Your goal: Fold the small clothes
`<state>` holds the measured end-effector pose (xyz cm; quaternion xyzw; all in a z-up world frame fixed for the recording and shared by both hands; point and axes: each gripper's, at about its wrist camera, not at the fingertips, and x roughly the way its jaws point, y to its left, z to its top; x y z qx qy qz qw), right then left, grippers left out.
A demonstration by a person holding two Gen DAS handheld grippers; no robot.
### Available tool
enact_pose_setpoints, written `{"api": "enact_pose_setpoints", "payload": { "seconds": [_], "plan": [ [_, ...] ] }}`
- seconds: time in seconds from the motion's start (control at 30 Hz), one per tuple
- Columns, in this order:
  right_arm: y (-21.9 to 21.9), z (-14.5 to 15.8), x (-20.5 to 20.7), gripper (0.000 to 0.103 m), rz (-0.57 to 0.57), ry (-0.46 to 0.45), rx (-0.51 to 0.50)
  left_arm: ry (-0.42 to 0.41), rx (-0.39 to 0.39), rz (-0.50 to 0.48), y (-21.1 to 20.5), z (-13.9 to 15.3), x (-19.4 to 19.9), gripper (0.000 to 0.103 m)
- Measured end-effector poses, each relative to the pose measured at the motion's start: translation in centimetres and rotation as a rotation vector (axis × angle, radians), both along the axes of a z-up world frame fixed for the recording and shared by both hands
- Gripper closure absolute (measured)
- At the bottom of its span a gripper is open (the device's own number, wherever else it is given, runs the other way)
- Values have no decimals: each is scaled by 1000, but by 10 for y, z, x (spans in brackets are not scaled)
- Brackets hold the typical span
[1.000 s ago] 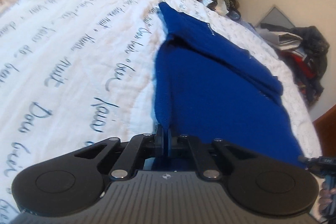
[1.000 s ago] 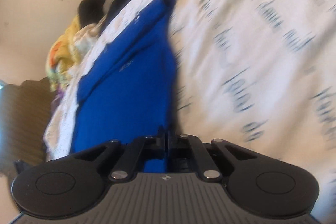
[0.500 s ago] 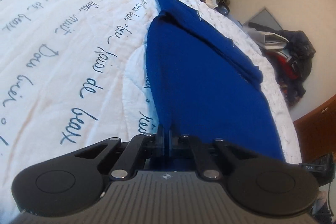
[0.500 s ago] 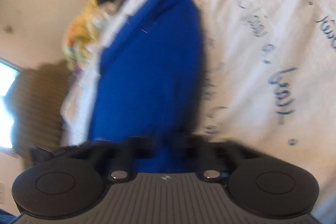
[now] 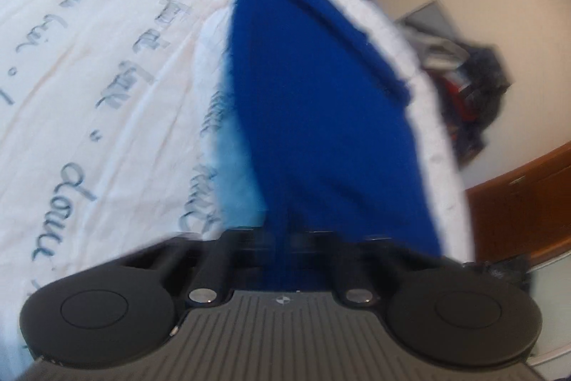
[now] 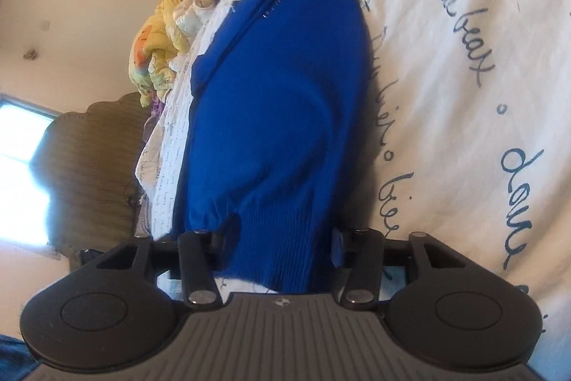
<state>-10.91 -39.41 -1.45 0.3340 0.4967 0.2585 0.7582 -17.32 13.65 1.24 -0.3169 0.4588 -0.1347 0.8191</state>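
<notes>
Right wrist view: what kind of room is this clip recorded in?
Most likely a bedroom. The blue sweater lies on a bedspread printed with handwriting, a scalloped headboard stands by the window, and rumpled yellow bedding is piled at the far end.

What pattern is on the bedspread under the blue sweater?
White bedspread with dark blue handwritten script; sharpest in the right wrist view.

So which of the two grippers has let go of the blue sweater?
The right gripper: its jaws stand wide apart around the ribbed hem of the blue knit sweater. The left gripper is pinched shut on the fabric.
</notes>
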Motion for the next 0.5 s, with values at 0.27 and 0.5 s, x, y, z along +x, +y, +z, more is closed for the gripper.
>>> {"api": "enact_pose_setpoints", "payload": {
  "seconds": [0.27,0.5],
  "plan": [
    [-24,18,-7,95,-88,-10,-115,-38,207,-35,8,28,-2,87],
    [53,74,56,5,-214,-369,-231,-405,455,22,-66,77,58,17]
  ]
}}
